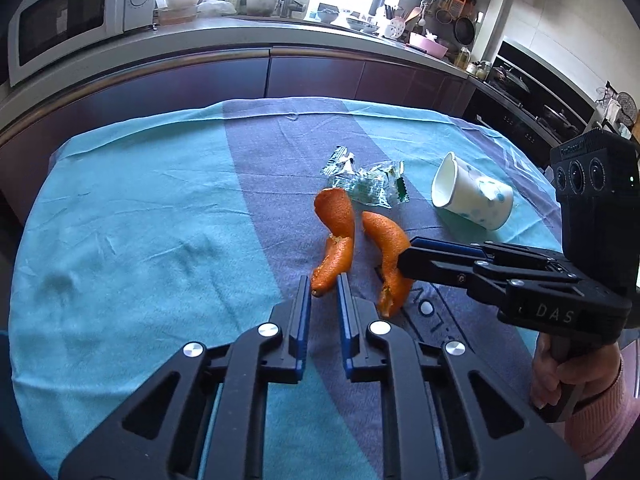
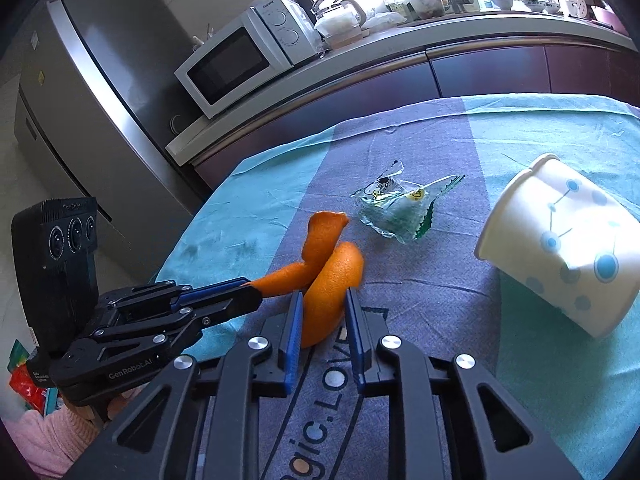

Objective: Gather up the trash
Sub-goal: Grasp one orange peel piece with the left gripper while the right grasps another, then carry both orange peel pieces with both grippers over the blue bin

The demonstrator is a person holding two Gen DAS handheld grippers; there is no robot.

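Now two pieces of orange peel lie close together on the grey middle stripe of a teal and grey cloth [image 1: 132,216] that covers the table. The left gripper [image 1: 324,286] has its two blue-padded fingers around the near end of the left peel [image 1: 336,240]. From the right wrist view this gripper [image 2: 252,294] comes in from the left, and the pads are closed on the thin tip of that peel [image 2: 316,248], so the jaws are clamped on it.

The right gripper [image 2: 322,306] has the right peel [image 2: 332,292] standing between its fingers. The pads are very near both sides of the peel, with the left pad touching it, but I cannot tell if they really press on it. In the left wrist view the right gripper [image 1: 404,258] comes from the right side and covers the middle of this peel [image 1: 384,236].

Just beyond the peels lies a crumpled clear wrapper [image 1: 372,188] with green print, and a smaller wrapper [image 1: 340,160] lies a little farther. To the right, well apart from the peels, a white paper cup [image 1: 472,196] with blue dots lies on its side, with the mouth toward the left. A hand [image 1: 560,372] in a pink sleeve holds the handle of the right gripper. Behind the table runs a counter with a white microwave [image 2: 240,64].
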